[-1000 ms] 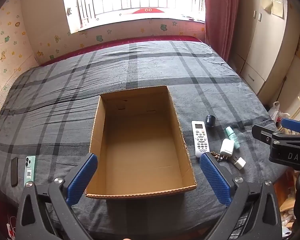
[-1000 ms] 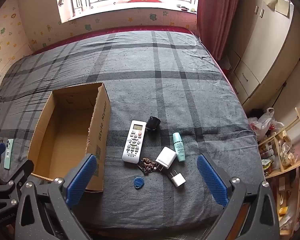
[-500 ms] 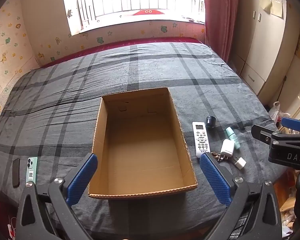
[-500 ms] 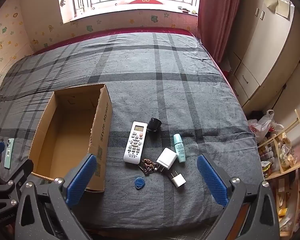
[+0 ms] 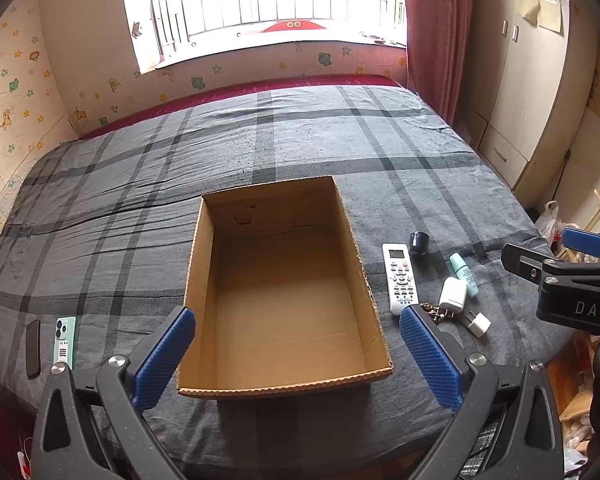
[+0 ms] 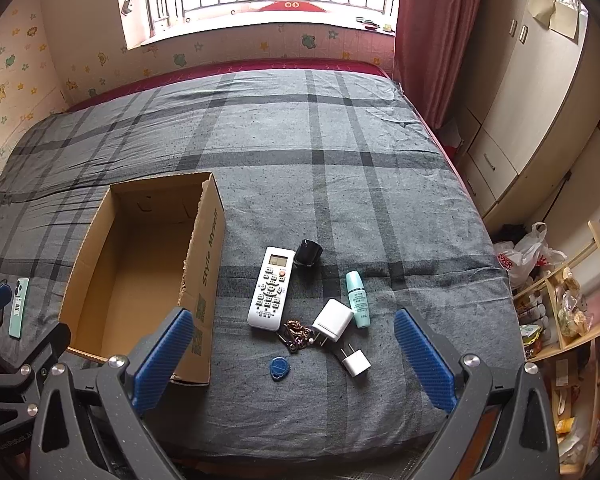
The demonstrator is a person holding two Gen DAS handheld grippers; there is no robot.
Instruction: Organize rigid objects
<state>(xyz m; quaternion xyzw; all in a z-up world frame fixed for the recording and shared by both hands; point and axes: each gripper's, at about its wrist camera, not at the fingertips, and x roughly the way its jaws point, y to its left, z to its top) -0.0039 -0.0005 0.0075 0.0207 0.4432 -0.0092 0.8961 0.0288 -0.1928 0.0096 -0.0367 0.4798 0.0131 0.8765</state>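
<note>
An empty cardboard box (image 5: 204,264) (image 6: 208,248) lies open on the grey plaid bed. To its right lie a white remote (image 6: 271,288) (image 5: 398,278), a small black cup (image 6: 308,253), a mint bottle (image 6: 357,299), a large white charger (image 6: 333,319), a small white plug (image 6: 356,361), a brown bead chain (image 6: 296,334) and a blue key tag (image 6: 279,368). Left of the box rest a mint phone (image 5: 65,342) and a black phone (image 5: 33,348). My left gripper (image 5: 298,354) hangs open before the box. My right gripper (image 6: 294,354) hangs open above the small items, holding nothing.
The bed (image 6: 320,128) reaches back to a window wall, with a red curtain (image 6: 428,32) at its far right corner. Beige wardrobes (image 6: 516,92), a plastic bag (image 6: 528,250) and wooden shelves (image 6: 572,312) stand right of the bed.
Both views have shifted slightly; the box and items sit a little farther along the fingers than a second ago. Nothing on the bed has moved and both grippers stay open.
</note>
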